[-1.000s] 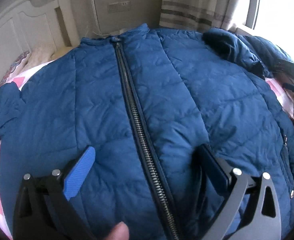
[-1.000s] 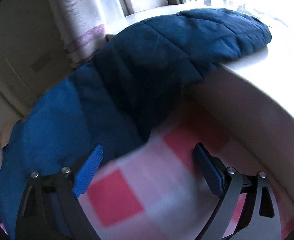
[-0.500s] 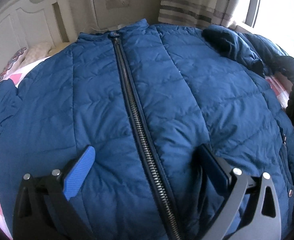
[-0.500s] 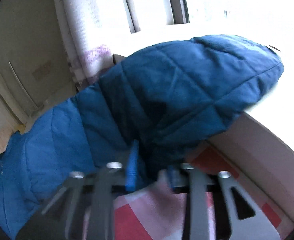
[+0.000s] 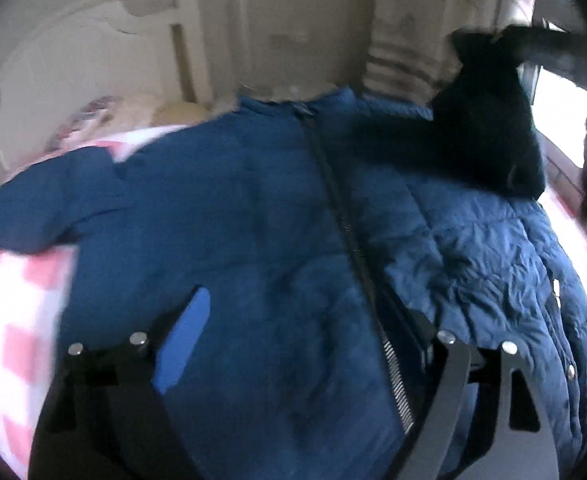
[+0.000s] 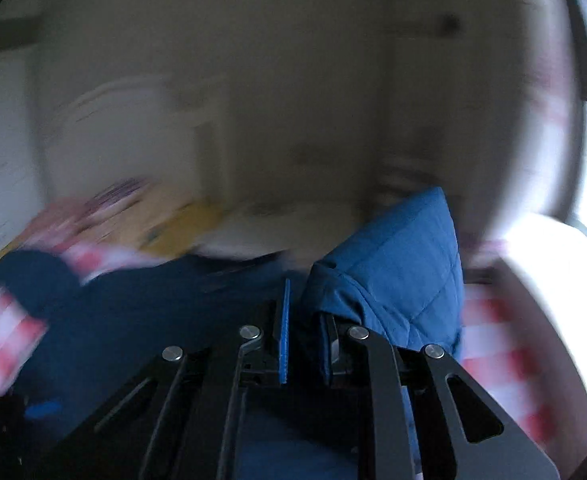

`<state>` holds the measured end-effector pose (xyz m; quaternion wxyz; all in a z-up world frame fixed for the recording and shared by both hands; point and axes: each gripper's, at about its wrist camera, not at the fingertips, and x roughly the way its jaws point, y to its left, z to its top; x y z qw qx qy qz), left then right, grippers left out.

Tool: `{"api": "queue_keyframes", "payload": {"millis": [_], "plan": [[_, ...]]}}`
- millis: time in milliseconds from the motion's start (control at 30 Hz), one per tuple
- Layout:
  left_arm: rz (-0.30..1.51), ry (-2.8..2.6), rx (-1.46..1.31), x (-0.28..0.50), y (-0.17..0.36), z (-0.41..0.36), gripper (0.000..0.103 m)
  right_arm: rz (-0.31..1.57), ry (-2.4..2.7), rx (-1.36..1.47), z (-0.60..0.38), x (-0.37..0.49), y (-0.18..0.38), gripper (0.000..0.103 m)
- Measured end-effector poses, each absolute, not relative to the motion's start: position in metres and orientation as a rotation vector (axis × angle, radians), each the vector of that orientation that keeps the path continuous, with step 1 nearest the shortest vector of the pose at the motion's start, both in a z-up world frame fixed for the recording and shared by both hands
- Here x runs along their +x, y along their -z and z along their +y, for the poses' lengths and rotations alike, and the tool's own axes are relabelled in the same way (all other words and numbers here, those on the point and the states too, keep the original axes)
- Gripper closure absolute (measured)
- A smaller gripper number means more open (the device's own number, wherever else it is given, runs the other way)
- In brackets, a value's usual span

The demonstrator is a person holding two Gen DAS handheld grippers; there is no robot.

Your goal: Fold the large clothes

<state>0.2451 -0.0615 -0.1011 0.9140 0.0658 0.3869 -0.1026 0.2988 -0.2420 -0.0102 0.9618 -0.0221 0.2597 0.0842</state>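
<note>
A: Jacket (image 5: 253, 240) — where's it?
B: Flat on the checked sheet (image 5: 9, 304), zip (image 5: 349, 240) up, headboard (image 5: 93, 60) behind.
A: L gripper (image 5: 305, 320)?
B: Fingers spread wide, just above the front, nothing held.
A: R gripper (image 6: 305, 340)?
B: Clamped on the sleeve (image 6: 397, 272), lifted over the jacket. View's blurry.

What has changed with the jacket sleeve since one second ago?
The right gripper closed its jaws on the sleeve and lifted it off the ledge, over the jacket. The left gripper stayed open above the zipper; the jacket body stayed flat.
</note>
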Motion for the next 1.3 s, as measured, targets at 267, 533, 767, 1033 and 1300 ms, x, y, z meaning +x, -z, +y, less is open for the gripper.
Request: {"api": "queue_keyframes", "payload": {"millis": [267,533,767,1033,1300], "plan": [[0.901,0.082,0.086,0.244,0.136,0.000,0.015,0.918,-0.298,-0.145,-0.147,0.309,0.120,0.085],[0.899,0.083,0.109,0.244,0.135,-0.002,0.011,0.955,-0.319,0.101,-0.210,0.221,0.113,0.084],[0.897,0.078,0.117,0.245,0.138,-0.004,0.010,0.794,-0.261,0.677,-0.335,0.189,0.114,0.084],[0.899,0.078,0.114,0.245,0.139,-0.004,0.009,0.873,-0.055,0.503,-0.339,0.211,0.113,0.084],[0.904,0.074,0.114,0.246,0.140,-0.004,0.006,0.683,-0.263,0.567,-0.333,0.191,0.094,0.084]]}}
